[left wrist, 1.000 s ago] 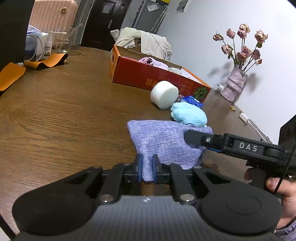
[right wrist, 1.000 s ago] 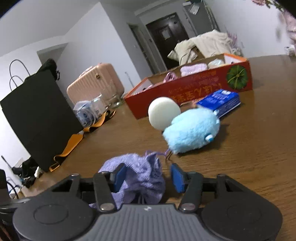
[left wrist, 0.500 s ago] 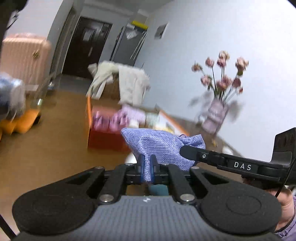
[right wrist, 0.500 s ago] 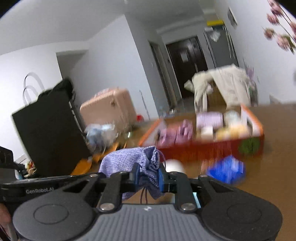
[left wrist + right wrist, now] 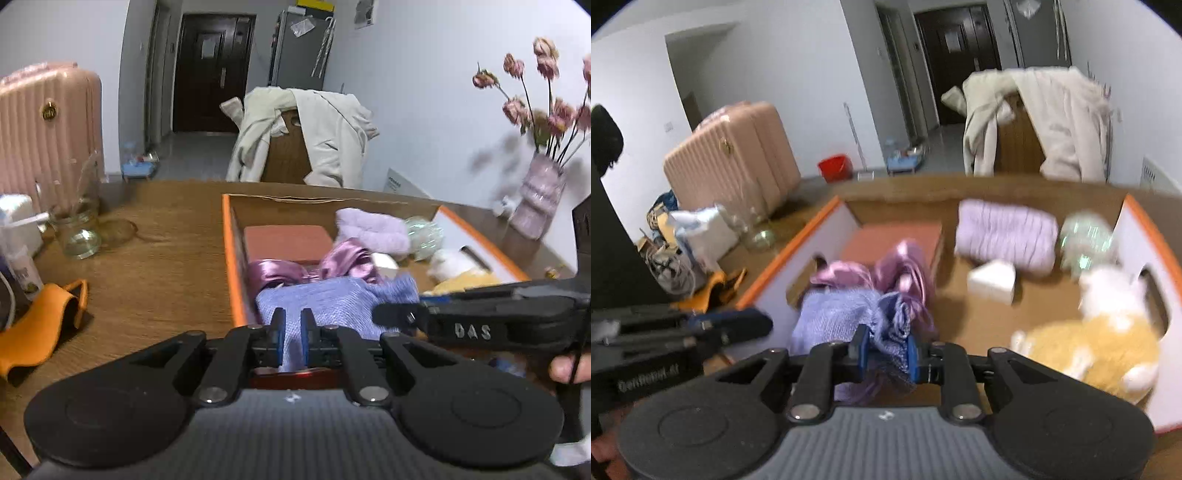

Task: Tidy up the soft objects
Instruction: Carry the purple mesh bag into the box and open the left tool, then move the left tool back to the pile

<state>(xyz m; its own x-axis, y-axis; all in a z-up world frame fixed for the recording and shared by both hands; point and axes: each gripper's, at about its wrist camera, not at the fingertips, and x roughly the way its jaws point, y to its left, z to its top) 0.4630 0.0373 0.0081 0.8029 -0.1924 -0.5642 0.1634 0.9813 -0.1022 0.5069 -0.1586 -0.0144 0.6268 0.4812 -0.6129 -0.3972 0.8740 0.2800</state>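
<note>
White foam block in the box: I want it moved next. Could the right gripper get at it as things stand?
Probably not yet: the right gripper is shut on the purple knit cloth. The white foam block itself lies uncovered.

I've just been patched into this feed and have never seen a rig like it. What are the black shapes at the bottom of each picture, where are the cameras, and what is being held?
No robot arm here: a person holds a two-finger gripper in each hand, and each has a wide-angle camera looking forward along its fingers. The black shapes are those grippers.

In the left wrist view, the left gripper is shut on a lavender knitted cloth; the black bar entering from the right is the other gripper.

In the right wrist view, the right gripper pinches the bunched end of the same cloth.

The cloth hangs over an orange cardboard box on a wooden table. Inside lie pink satin fabric, a folded lilac towel and a yellow-and-white plush toy.
</note>
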